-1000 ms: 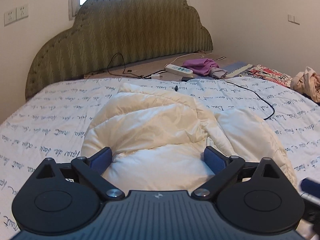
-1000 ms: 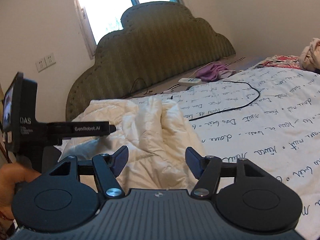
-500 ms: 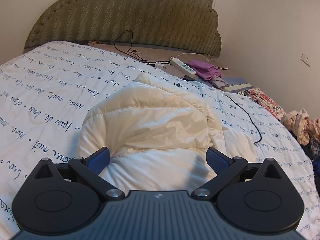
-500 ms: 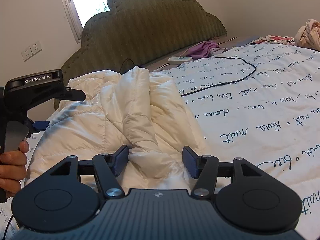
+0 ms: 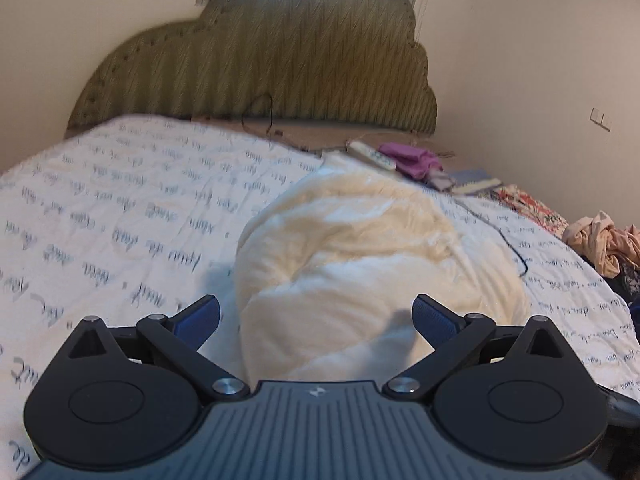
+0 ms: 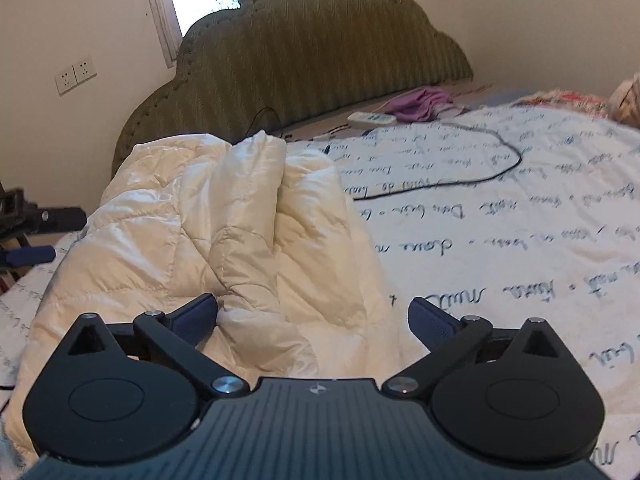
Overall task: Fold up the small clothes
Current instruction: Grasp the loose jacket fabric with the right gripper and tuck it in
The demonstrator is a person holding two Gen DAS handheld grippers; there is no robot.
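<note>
The cream jacket (image 6: pixel 224 232) is quilted, puffy cloth with a faint sheen, the script-printed bedspread (image 6: pixel 500 240) matt quilted cotton-like cloth, the olive headboard (image 5: pixel 256 60) at twelve o'clock ribbed upholstery, and the right gripper (image 6: pixel 314 316) matt black plastic with textured blue pads (image 6: pixel 430 322).

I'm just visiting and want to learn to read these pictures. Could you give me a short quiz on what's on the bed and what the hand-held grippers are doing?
1. True or false: the cream puffy jacket lies on the script-printed bedspread.
2. Which item lies near the headboard beside the white power strip? A) a purple cloth B) a green pillow C) a red shoe
3. Fill in: the right hand-held gripper is ____, its jaws having just been opening, with jacket fabric lying loose between them.

Key: 1 true. 2 A. 3 open; the left hand-held gripper is open too.
</note>
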